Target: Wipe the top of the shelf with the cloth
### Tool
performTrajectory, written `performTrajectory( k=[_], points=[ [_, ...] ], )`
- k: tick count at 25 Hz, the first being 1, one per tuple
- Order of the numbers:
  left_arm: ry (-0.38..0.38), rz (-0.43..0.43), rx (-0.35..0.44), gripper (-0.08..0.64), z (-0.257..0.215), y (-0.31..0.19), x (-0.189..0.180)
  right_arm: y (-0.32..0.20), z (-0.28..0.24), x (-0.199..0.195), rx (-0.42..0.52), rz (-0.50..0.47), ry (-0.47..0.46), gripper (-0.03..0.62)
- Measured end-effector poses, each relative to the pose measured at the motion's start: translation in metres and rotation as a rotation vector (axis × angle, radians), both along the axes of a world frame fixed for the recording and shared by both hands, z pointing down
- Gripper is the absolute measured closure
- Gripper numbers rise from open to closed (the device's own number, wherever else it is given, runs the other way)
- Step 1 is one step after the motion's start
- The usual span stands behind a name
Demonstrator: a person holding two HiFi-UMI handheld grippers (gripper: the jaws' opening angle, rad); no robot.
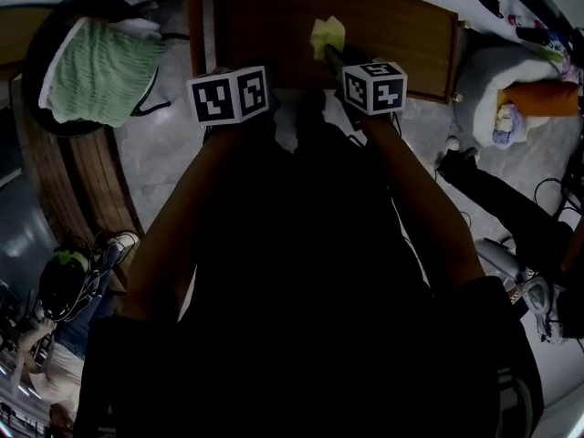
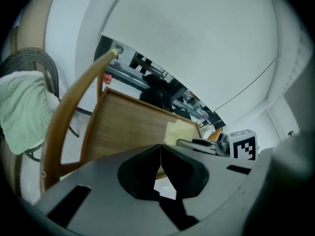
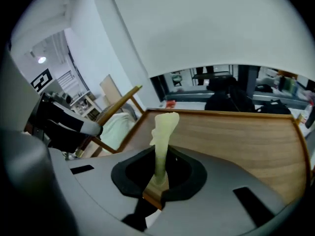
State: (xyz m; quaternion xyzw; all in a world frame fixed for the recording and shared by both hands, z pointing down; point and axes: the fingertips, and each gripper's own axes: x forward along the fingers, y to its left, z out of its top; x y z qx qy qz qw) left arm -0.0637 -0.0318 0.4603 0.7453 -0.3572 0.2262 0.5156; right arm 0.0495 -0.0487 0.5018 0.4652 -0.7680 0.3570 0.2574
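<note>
The shelf is seen at the upper middle of the head view as a brown wooden top with a raised rim. The pale yellow cloth is found on that top near its near edge, just above the marker cube of the right claw.

In the right gripper view, the right claw is seen closed tight on the cloth. A narrow fold of it is pinched between the jaws and stands up above them at the middle of the frame, with the shelf top spread behind it.

In the left gripper view, the left claw is seen with its jaws pressed together and nothing between them. It is held at the near edge of the shelf. The cloth appears there as a flat pale patch on the wood, right of centre.

A chair draped with a green towel is seen at the upper left of the head view, well apart from the cloth. A soft toy lies on the floor at the upper right.
</note>
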Motion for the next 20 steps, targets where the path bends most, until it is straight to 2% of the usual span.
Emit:
performTrajectory(
  k=[4, 8, 13, 20],
  points=[
    [-0.007, -0.049, 0.021, 0.549, -0.009, -0.019, -0.055, -0.015, 0.012, -0.083, -0.028, -0.102, -0.052, 0.548],
    [-0.012, -0.074, 0.029, 0.549, -0.01, -0.03, -0.101, -0.021, 0.035, -0.138, -0.071, -0.162, -0.054, 0.548],
    [-0.025, -0.086, 0.027, 0.549, -0.006, -0.041, -0.144, -0.025, 0.065, -0.181, -0.129, -0.168, -0.056, 0.548],
    [-0.032, -0.053, 0.003, 0.549, 0.003, -0.041, -0.161, -0.018, 0.091, -0.229, -0.207, -0.204, -0.097, 0.548]
  ],
)
